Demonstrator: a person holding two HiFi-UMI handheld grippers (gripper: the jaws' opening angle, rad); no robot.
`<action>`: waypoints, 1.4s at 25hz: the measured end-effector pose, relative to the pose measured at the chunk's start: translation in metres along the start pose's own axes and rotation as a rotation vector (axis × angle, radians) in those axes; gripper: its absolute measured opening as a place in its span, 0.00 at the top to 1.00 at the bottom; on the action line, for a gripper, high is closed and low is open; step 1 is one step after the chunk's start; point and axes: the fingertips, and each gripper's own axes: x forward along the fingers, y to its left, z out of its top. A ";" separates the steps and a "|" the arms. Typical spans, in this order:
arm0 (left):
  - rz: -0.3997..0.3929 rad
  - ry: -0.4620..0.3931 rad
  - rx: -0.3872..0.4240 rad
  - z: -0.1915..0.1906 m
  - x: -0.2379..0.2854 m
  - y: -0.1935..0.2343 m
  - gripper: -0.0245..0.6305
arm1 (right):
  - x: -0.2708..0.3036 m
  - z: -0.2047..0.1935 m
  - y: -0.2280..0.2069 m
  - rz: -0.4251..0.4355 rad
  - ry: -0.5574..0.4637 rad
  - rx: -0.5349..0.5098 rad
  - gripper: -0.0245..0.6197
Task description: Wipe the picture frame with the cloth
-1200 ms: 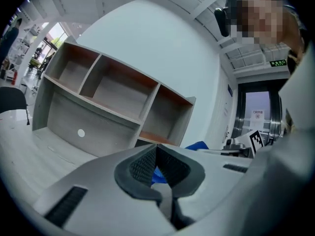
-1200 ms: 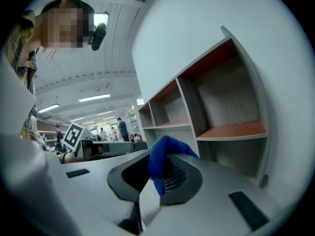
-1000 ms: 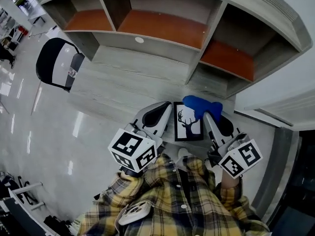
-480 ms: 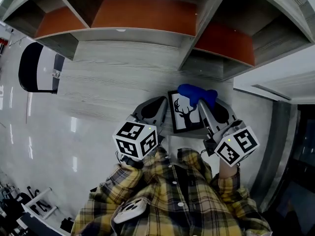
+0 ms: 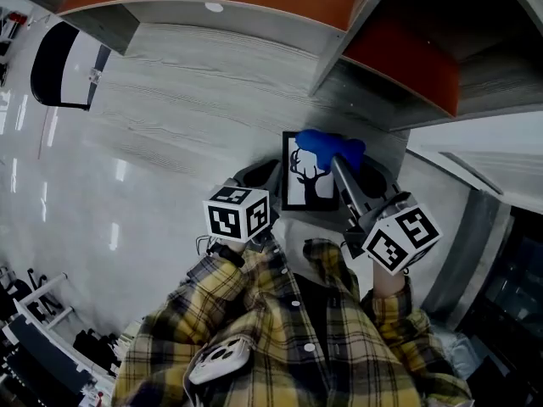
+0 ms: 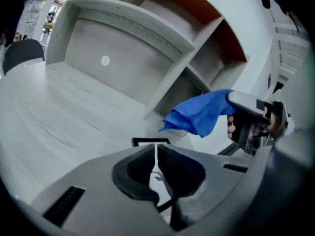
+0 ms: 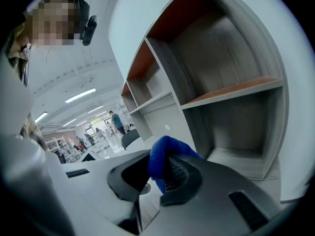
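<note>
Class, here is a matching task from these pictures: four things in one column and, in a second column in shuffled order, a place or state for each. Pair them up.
Column 1
1. left gripper
2. right gripper
3. picture frame
4. chair

Column 2
A. shows a black deer silhouette
B. shut on the blue cloth
C. stands at the left, beside the desk
D. shut on the picture frame

Pairs: 1-D, 2-B, 3-A, 4-C
</note>
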 end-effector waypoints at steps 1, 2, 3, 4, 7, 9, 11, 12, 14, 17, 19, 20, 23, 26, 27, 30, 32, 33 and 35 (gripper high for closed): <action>0.018 0.014 0.003 -0.008 0.004 0.003 0.95 | 0.001 -0.003 -0.001 0.009 0.009 0.001 0.90; 0.035 0.028 0.004 -0.016 0.007 0.006 0.95 | 0.001 -0.006 -0.002 0.018 0.018 0.002 0.90; 0.049 0.042 0.003 -0.023 0.010 0.009 0.95 | 0.002 -0.009 -0.003 0.025 0.025 0.004 0.90; 0.060 0.055 0.001 -0.031 0.014 0.012 0.93 | 0.002 -0.012 -0.004 0.033 0.032 0.005 0.90; 0.084 0.108 0.004 -0.054 0.025 0.017 0.87 | 0.002 -0.022 -0.006 0.048 0.052 0.008 0.90; 0.096 0.141 0.015 -0.068 0.031 0.019 0.85 | 0.001 -0.028 -0.007 0.051 0.066 0.010 0.90; 0.103 0.169 0.021 -0.079 0.035 0.022 0.84 | 0.001 -0.032 -0.008 0.051 0.076 0.015 0.90; 0.105 0.180 0.021 -0.084 0.037 0.024 0.84 | 0.001 -0.034 -0.009 0.051 0.079 0.018 0.90; 0.107 0.197 0.015 -0.091 0.040 0.029 0.84 | 0.003 -0.037 -0.011 0.049 0.086 0.023 0.90; 0.096 0.211 0.002 -0.097 0.044 0.031 0.84 | 0.006 -0.041 -0.013 0.044 0.098 0.025 0.90; 0.079 0.212 -0.003 -0.097 0.045 0.031 0.84 | 0.007 -0.043 -0.014 0.040 0.101 0.025 0.90; 0.069 0.212 -0.009 -0.097 0.045 0.030 0.84 | 0.008 -0.044 -0.014 0.036 0.103 0.027 0.90; 0.039 0.216 -0.056 -0.099 0.046 0.031 0.84 | 0.012 -0.051 -0.018 0.024 0.117 0.032 0.90; 0.016 0.221 -0.090 -0.099 0.047 0.031 0.84 | 0.020 -0.061 -0.022 0.013 0.144 0.025 0.90; 0.008 0.220 -0.096 -0.098 0.047 0.030 0.84 | 0.023 -0.064 -0.024 0.010 0.154 0.018 0.90; -0.024 0.222 -0.136 -0.097 0.048 0.030 0.84 | 0.039 -0.074 -0.028 0.004 0.189 -0.012 0.90; -0.040 0.234 -0.165 -0.099 0.049 0.031 0.84 | 0.052 -0.080 -0.031 0.002 0.214 -0.040 0.90; -0.048 0.240 -0.176 -0.100 0.049 0.032 0.85 | 0.059 -0.082 -0.031 0.002 0.226 -0.054 0.90; -0.063 0.244 -0.191 -0.099 0.049 0.031 0.85 | 0.073 -0.086 -0.031 0.009 0.243 -0.080 0.90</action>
